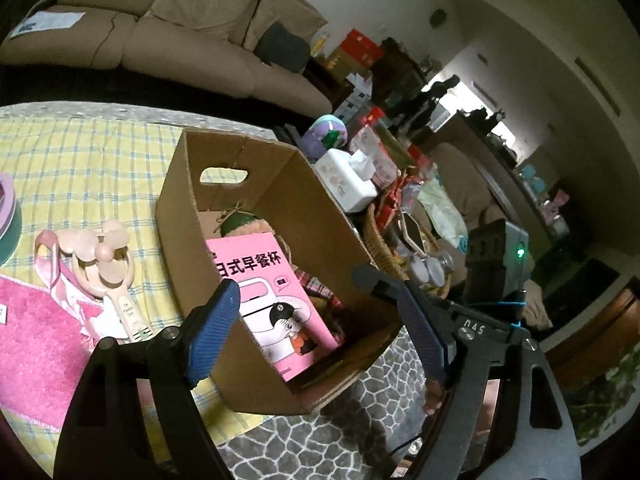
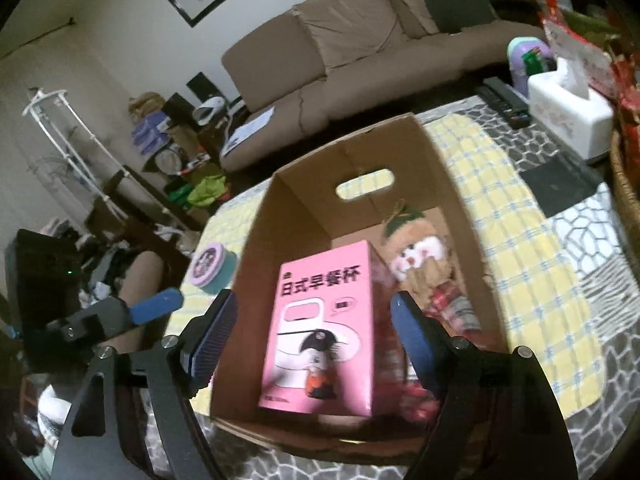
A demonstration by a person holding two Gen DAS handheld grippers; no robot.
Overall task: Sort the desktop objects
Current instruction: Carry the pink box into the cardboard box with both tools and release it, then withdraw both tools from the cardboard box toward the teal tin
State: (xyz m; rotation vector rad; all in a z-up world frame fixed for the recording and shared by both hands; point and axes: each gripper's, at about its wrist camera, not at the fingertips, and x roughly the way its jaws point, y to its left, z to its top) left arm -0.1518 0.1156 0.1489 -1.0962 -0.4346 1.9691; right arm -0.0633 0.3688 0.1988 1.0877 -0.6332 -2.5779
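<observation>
Both tools share one build. The left gripper [image 1: 324, 320] has two black plastic arms with triangular cut-outs, silver round screw heads at the pivots, and ribbed blue pads on the fingers [image 1: 214, 332]. The letters "DAS" are embossed on its frame, and a thin blue cord is tied across it. The right gripper [image 2: 316, 340] has the same black arms, silver screws and blue ribbed pads.
</observation>
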